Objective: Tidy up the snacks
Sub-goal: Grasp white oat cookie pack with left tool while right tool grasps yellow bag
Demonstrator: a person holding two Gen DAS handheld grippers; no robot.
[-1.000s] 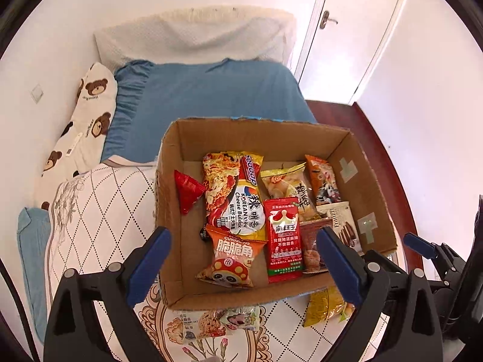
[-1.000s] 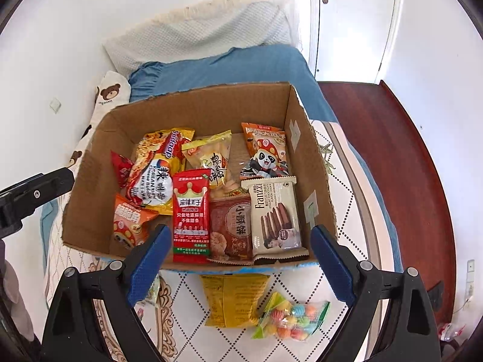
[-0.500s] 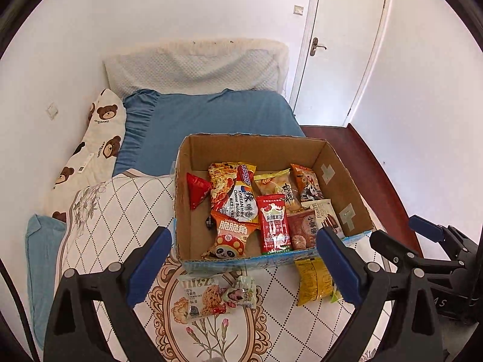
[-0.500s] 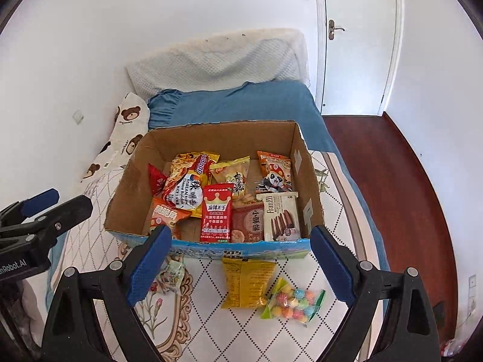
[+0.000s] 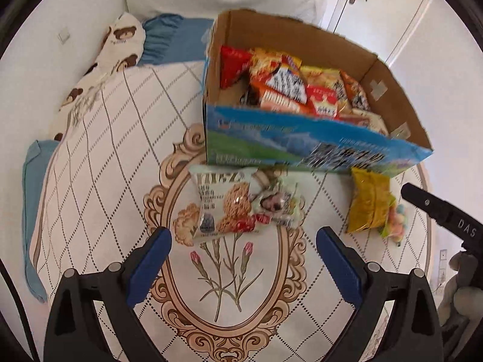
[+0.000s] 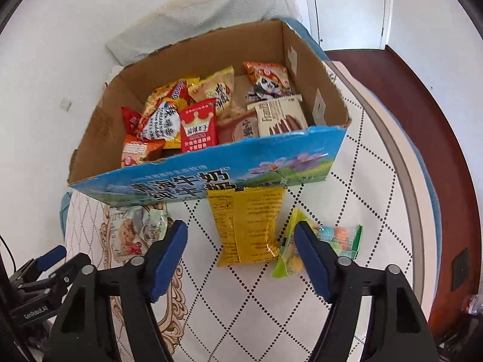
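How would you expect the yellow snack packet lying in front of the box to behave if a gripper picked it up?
The yellow snack packet looks like thin crinkled foil, so it would probably flex and droop. Its glossy surface may slip, and it seems light and puffy.

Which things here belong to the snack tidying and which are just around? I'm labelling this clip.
Job:
cardboard box of snacks
yellow packet
candy bag
cookie packet
green-white packet

Just around:
quilt
bear pillow
door

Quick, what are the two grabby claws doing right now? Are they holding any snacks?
Left gripper: open, holding nothing.
Right gripper: open, its jaws have just been closing, nothing gripped; the yellow packet lies beyond the tips.
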